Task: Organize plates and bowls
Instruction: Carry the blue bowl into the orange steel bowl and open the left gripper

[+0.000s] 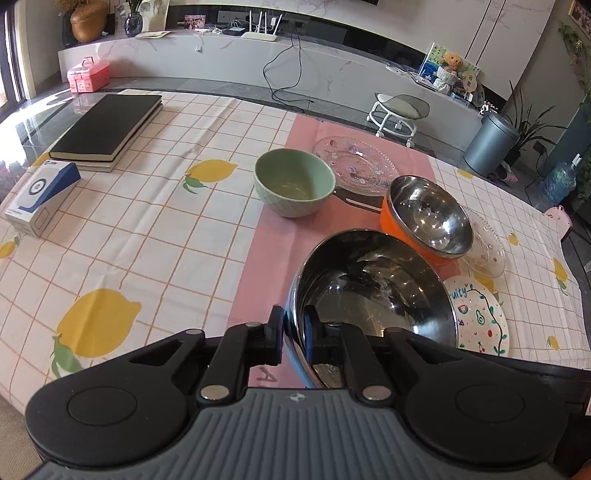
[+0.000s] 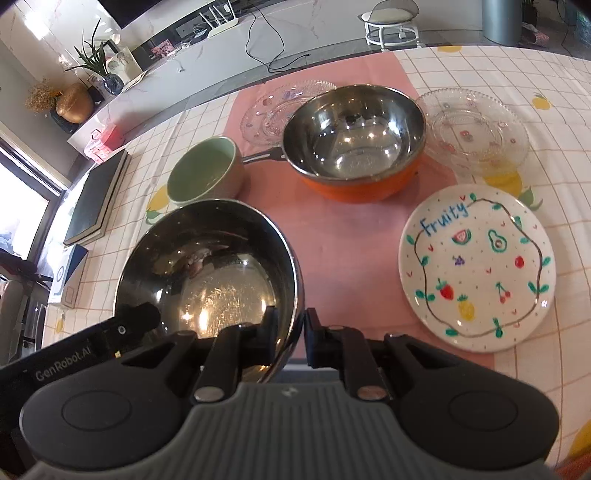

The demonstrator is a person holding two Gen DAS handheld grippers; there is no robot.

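Both claws clamped on steel bowl rim, "Fruity" plate legible only from right.

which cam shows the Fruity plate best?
Right wrist. The Fruity plate sits whole and unobstructed there, lettering and fruit drawings legible. Left wrist shows only part of it, cut off by the steel bowl.

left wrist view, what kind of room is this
Most likely a home living or dining room: a table under a lemon-print tablecloth set with dishes, a low marble media ledge with a wifi router behind it, and a teddy bear beside houseplants.
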